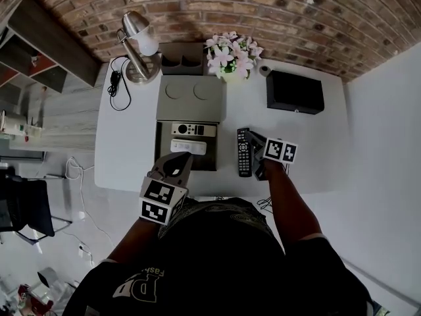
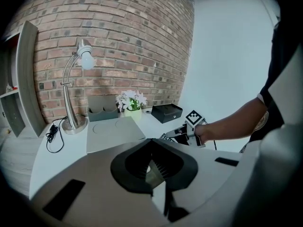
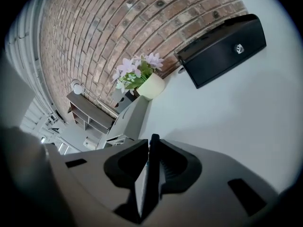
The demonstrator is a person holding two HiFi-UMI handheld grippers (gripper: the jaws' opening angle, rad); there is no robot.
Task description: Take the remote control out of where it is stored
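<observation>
- The right gripper (image 1: 254, 141) is clamped on the black remote control (image 1: 244, 153), which shows edge-on between its jaws in the right gripper view (image 3: 150, 174).
- The remote control sits right of centre in the head view, outside the open storage box (image 1: 162, 151) and low over the white table (image 1: 309, 150); whether it touches is unclear.
- The right forearm reaches up from the lower right.
- The left gripper (image 1: 176, 165) hovers at the box's near edge, its jaws seemingly together and empty.

Black remote control (image 1: 244, 153) beside storage box (image 1: 159, 147)
</observation>
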